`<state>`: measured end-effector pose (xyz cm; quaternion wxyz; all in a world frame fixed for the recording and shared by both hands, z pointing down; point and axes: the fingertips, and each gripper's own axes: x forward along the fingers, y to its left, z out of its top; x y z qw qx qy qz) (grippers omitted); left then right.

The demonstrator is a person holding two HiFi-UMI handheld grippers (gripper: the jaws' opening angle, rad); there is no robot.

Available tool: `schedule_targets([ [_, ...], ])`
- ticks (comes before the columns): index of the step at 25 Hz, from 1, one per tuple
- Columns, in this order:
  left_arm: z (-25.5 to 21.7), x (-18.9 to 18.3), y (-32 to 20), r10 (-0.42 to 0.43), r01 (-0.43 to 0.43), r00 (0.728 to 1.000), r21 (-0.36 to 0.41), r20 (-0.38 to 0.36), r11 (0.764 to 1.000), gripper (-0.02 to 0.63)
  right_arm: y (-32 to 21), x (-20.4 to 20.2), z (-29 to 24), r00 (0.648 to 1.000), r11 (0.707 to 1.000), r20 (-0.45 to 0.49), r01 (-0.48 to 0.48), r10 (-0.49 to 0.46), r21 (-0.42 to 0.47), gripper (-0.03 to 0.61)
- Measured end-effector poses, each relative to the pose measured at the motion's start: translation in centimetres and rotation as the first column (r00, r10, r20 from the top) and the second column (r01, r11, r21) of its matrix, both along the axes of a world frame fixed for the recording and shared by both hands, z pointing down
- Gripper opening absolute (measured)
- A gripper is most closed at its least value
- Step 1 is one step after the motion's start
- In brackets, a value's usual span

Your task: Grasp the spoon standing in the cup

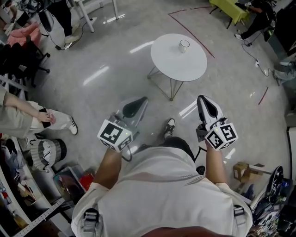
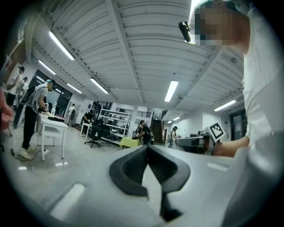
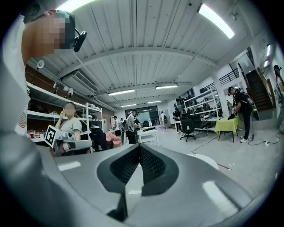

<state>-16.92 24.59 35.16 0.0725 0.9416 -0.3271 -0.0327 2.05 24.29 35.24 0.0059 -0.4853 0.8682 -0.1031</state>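
A small clear cup (image 1: 184, 45) stands near the far edge of a round white table (image 1: 178, 62) in the head view; the spoon in it is too small to make out. My left gripper (image 1: 142, 100) and right gripper (image 1: 200, 97) are held up at waist height, well short of the table and pointing toward it. In the left gripper view the left gripper (image 2: 147, 147) has its jaws closed tip to tip on nothing. The right gripper (image 3: 140, 146) is likewise shut and empty, with the table (image 3: 207, 160) edge just beyond it.
The table stands on thin wire legs (image 1: 165, 83) on a glossy grey floor with red tape lines (image 1: 189, 32). A seated person (image 1: 27, 118) is at the left, clutter (image 1: 41, 157) lies at the lower left, a cardboard box (image 1: 241, 170) at the lower right, and a green table (image 1: 229, 9) far off.
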Motion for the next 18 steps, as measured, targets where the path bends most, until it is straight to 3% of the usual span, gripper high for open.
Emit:
schedule_targets([
  [7, -0.4, 2.3, -6.8, -0.037, 0.037, 0.999, -0.002, -0.016, 0.999, 0.002, -7.9, 3.8, 1.1, 1.000, 1.000, 0.020, -0.015, 0.015, -0.008, 0.005],
  [18, -2.0, 12.8, -21.1, -0.059, 0.059, 0.997, -0.009, 0.044, 0.998, 0.002, -24.0, 14.0, 1.0, 0.998, 0.999, 0.059, 0.039, -0.038, -0.024, 0.005],
])
